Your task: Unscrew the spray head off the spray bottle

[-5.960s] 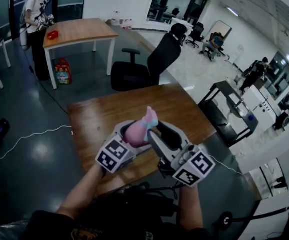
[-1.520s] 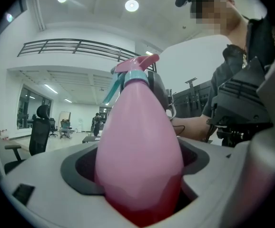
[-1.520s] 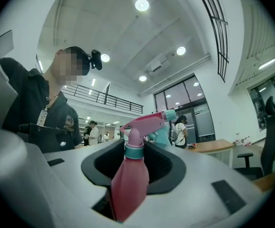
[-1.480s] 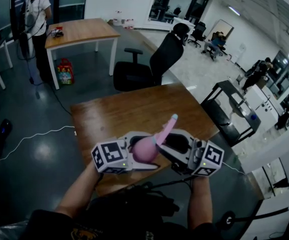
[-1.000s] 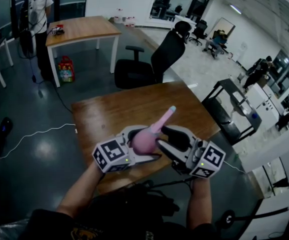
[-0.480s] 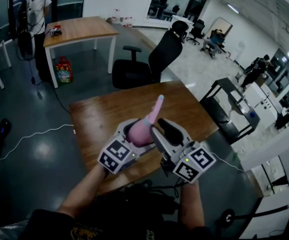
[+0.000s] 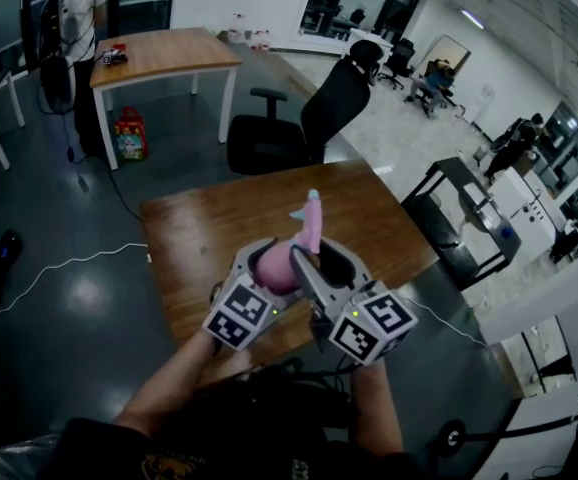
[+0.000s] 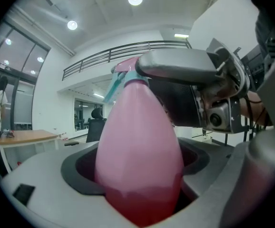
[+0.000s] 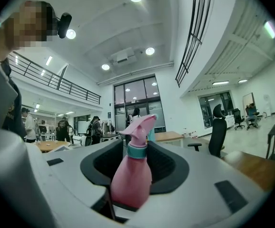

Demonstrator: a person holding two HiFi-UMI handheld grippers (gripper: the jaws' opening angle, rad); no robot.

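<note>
The pink spray bottle (image 7: 277, 268) is held up over the wooden table (image 7: 199, 238), with its pink spray head (image 7: 310, 223) pointing up and away from me. My left gripper (image 7: 269, 265) is shut on the bottle's fat body, which fills the left gripper view (image 8: 140, 141). My right gripper (image 7: 314, 260) comes in from the right. One of its fingers (image 8: 180, 66) lies across the neck at the teal collar (image 9: 138, 151). In the right gripper view the bottle (image 9: 130, 179) stands between the dark pads, with the spray head (image 9: 140, 126) on top. The far finger is mostly hidden.
A black office chair (image 7: 314, 118) stands behind the table. A second wooden table (image 7: 164, 53) with a person beside it (image 7: 69, 8) is at the far left. A white cable (image 7: 69, 268) lies on the floor. A dark stand (image 7: 459, 213) is to the right.
The spray head has swung from leaning right to nearly upright. The right gripper's marker cube has moved left towards the left gripper. The left gripper has kept its hold on the body.
</note>
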